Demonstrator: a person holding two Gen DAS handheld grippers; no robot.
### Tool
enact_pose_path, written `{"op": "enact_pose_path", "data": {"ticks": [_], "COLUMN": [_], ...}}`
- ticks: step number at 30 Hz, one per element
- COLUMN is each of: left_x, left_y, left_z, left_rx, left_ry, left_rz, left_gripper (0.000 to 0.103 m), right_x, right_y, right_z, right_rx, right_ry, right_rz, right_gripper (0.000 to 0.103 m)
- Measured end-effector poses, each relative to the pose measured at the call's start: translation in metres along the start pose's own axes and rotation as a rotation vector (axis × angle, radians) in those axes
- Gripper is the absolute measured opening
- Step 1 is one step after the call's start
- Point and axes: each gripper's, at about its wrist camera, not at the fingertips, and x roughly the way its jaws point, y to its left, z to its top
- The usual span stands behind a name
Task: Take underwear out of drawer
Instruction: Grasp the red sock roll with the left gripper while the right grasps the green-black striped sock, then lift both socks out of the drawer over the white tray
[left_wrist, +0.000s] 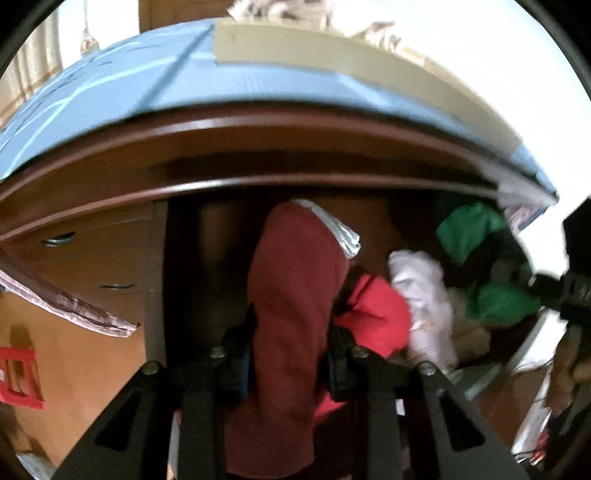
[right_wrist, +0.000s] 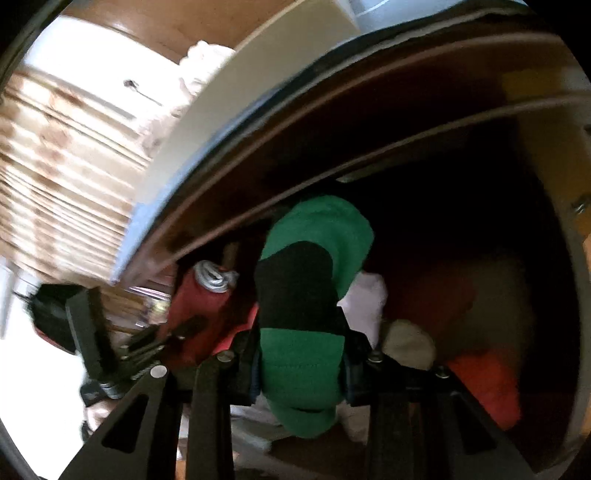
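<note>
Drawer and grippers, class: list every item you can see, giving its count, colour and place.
Drawer: one, brown wood, open.
Dark red garment: one, grey waistband, in left gripper.
Green garment: one, black band, in right gripper.
Bright red garment: one, in drawer.
Pale pink garment: one, in drawer, between red and green.
Blue sheet: one, on the top.
Left gripper: black, shut on dark red garment.
Right gripper: black, shut on green garment.

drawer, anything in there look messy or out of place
Yes, the drawer is a jumble: a bright red piece, a white one and others lie crumpled and loose, not folded. The left gripper clamps a dark red garment, the right gripper a green and black one.
</note>
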Motion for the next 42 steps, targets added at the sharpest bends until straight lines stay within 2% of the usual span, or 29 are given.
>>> {"op": "enact_pose_path", "data": {"ticks": [5, 13, 24, 37, 42], "left_x": [-0.031, -0.056, -0.096, -0.112, -0.116], "left_y": [-0.006, -0.024, -0.046, -0.069, -0.082], "left_z": [-0.003, -0.010, -0.001, 0.039, 0.062], "left_rx": [-0.018, 0.008, 0.055, 0.075, 0.091], "left_ry": [-0.058, -0.093, -0.190, -0.291, -0.342], "left_rz": [-0.036, -0.105, -0.145, -0.164, -0.155], "left_gripper": [0.027, 0.027, 0.027, 0.027, 0.027], "right_x": [0.003, -0.022, -0.076, -0.119, -0.127], "right_y": [0.014, 0.027, 0.065, 0.083, 0.093], "right_z": [-0.015, -0.022, -0.036, -0.001, 0.015], "right_rx": [0.033, -0.016, -0.108, -0.170, -0.214], "right_ry": [-0.011, -0.050, -0.141, -0.279, -0.324], "right_rz": [0.104, 0.123, 0.153, 0.128, 0.087], "right_gripper": [0.034, 0.034, 0.034, 0.034, 0.034]}}
